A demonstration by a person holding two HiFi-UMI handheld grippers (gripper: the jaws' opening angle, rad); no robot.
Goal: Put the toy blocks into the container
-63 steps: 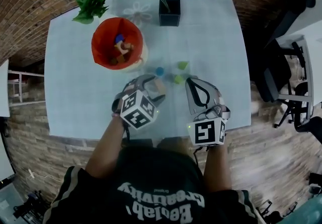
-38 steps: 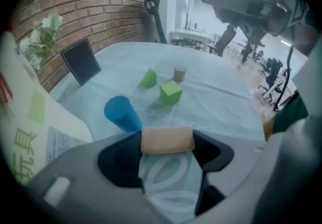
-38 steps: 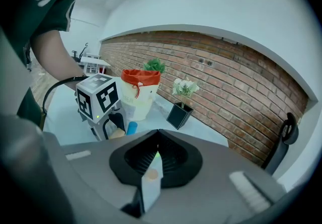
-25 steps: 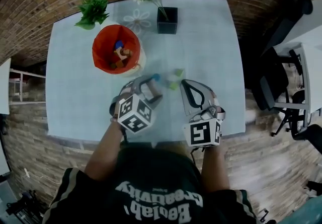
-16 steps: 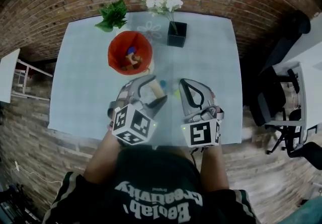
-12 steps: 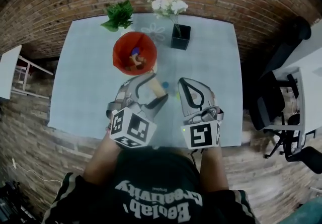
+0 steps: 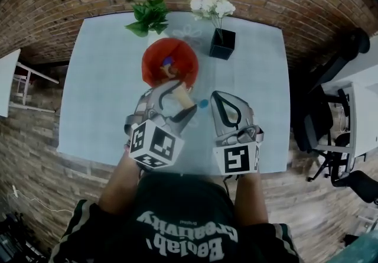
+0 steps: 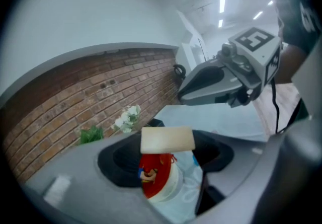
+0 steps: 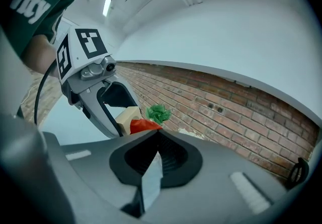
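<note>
My left gripper [image 7: 177, 100] is shut on a beige wooden block [image 7: 181, 97] and holds it above the table, just in front of the red container [image 7: 169, 61]. In the left gripper view the beige block [image 8: 167, 139] sits across the jaws, with the red container [image 8: 155, 176] below it and toy pieces inside. A small blue block [image 7: 203, 103] lies on the table between the two grippers. My right gripper [image 7: 217, 100] hovers to the right, shut and with nothing in it; its jaws [image 9: 152, 140] meet in its own view.
A black pot with white flowers [image 7: 222, 44] stands behind the container at the right, and a green plant [image 7: 149, 16] at the back. The pale table [image 7: 100, 96] is ringed by brick floor. Dark office chairs [image 7: 331, 138] stand off to the right.
The left gripper has carried the beige block up and closer to the red container. The view has shifted, and the green blocks no longer show beside the right gripper.
</note>
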